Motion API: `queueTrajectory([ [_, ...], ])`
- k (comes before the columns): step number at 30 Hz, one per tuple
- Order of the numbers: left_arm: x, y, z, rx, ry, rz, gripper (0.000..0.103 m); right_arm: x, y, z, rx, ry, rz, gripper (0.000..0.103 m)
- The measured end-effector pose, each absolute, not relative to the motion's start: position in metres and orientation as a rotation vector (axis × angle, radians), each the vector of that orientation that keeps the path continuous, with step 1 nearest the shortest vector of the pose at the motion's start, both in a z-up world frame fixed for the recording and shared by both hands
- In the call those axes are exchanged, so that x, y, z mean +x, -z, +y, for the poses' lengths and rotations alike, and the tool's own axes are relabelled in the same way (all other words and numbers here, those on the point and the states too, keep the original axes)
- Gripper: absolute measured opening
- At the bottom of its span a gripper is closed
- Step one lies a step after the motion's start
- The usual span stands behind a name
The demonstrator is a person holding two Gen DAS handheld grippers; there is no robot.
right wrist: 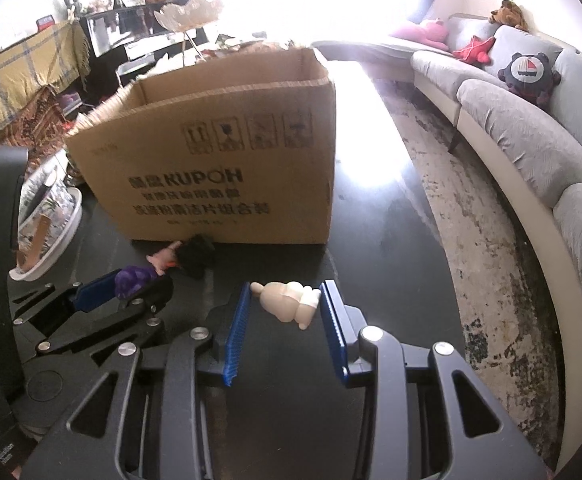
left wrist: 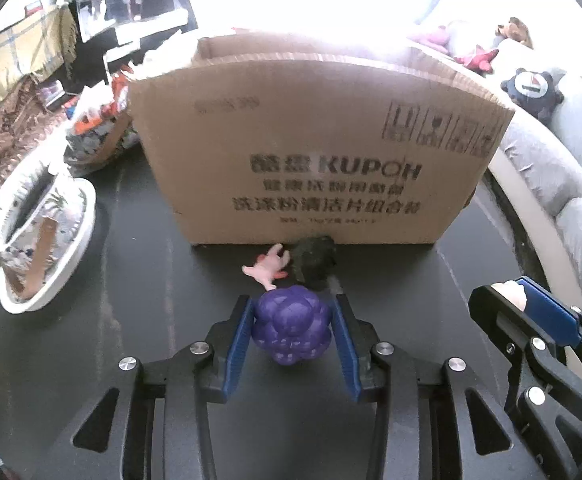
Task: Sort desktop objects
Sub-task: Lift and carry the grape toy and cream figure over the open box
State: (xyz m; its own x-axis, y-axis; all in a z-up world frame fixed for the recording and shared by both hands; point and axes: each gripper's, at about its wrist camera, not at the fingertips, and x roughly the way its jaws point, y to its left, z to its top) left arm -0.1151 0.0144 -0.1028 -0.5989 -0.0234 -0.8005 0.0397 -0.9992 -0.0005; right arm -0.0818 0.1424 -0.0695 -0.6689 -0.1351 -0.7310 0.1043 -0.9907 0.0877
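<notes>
Glossy black tabletop point(left wrist: 139, 264) is carrying a corrugated cardboard box point(left wrist: 315, 148), with a small pink figure point(left wrist: 267, 267) and a dark lumpy thing point(left wrist: 315, 258) lying at its foot. I am closing my left gripper point(left wrist: 293, 322) around a knobbly purple grape toy point(left wrist: 291, 326), pads touching both sides. My right gripper point(right wrist: 285, 306) is bracketing a smooth cream figurine point(right wrist: 289, 300), lying sideways.

Purple grape toy point(left wrist: 291, 326), cream figurine point(right wrist: 289, 303) on table; pink figure point(left wrist: 267, 269), dark lump point(left wrist: 315, 262) against box.
</notes>
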Motion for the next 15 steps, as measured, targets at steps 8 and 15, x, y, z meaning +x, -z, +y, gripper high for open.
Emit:
queueTrajectory([
  [8, -0.095, 0.074, 0.005, 1.328, 2.793, 0.033, 0.037, -0.076, 0.05, 0.137, 1.134, 2.77, -0.037, 0.034],
  [15, -0.09, 0.057, -0.003, 1.274, 2.808, 0.051, 0.037, -0.067, 0.034, 0.129, 1.089, 2.777, -0.021, 0.034],
])
